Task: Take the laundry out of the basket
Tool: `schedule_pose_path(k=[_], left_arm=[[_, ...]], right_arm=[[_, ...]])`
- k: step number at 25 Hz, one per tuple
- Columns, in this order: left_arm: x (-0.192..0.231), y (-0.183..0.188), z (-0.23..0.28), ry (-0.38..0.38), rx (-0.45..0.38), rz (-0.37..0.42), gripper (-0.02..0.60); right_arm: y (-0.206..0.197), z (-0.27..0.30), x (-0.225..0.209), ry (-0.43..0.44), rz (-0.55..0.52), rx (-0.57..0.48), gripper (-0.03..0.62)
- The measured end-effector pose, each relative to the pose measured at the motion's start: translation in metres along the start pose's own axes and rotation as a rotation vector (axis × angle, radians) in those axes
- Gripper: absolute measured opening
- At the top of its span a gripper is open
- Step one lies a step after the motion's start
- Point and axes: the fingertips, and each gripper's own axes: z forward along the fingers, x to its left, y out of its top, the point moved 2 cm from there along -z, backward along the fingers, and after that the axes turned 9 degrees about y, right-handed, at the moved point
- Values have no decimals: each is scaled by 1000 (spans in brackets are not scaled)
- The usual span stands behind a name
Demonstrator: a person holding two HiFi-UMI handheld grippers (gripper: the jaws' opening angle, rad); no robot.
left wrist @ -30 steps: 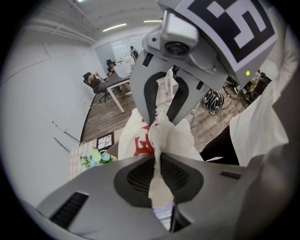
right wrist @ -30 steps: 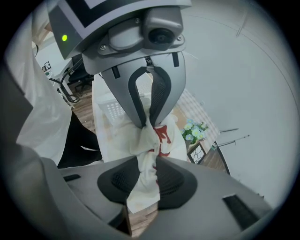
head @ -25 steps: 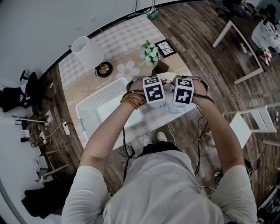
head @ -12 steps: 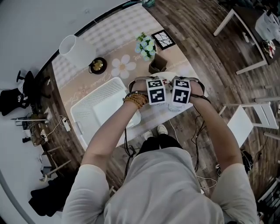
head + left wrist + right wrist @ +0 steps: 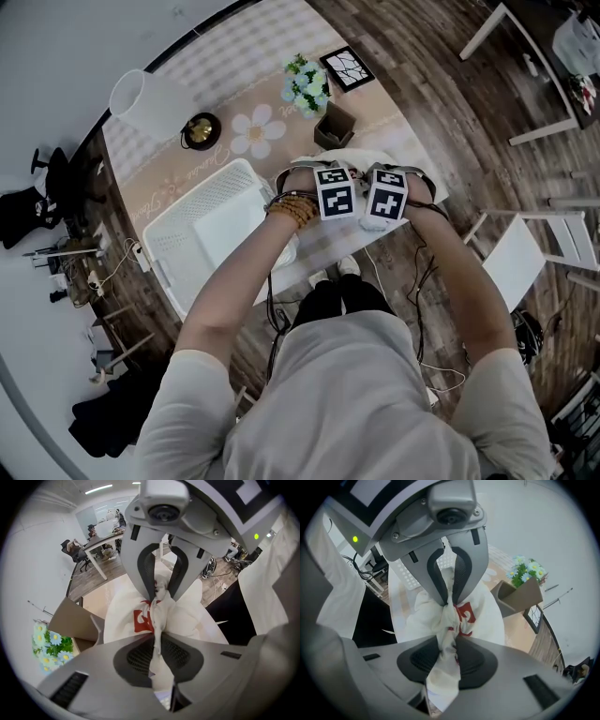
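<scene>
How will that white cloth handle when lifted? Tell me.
Probably floppy: the cloth bunches into folds where the left claw and right claw pinch it. Likely light: small pinches hold it. May sag between grips.

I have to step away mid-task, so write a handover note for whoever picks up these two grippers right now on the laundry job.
Grippers: the left tongs are shut on the white garment with red print. The right tongs are shut on the same garment.
Where: the garment is bunched over the table, right of the white laundry basket and near the cardboard box.
Done: this garment is out of the basket.
Left: set it down and open both tongs. Then check the basket; a pale patch inside may be more laundry, I cannot tell.
</scene>
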Motion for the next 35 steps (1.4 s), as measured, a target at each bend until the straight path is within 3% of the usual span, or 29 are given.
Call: schedule_pose_path(k=[7, 13, 19, 29, 35], left_arm=[[3, 0, 0, 23, 6, -23, 97], [7, 0, -17, 62, -2, -42, 126], [20, 2, -52, 121, -57, -125, 135], [26, -25, -137, 290, -264, -441, 133], [11, -53, -190, 380, -460, -688, 96]], right_arm=[[-1, 3, -2, -12, 12, -6, 174], [7, -18, -3, -7, 58, -77, 201], [21, -51, -6, -35, 69, -143, 201], [76, -111, 4, -81, 91, -395, 198], [118, -138, 25, -114, 144, -600, 171]])
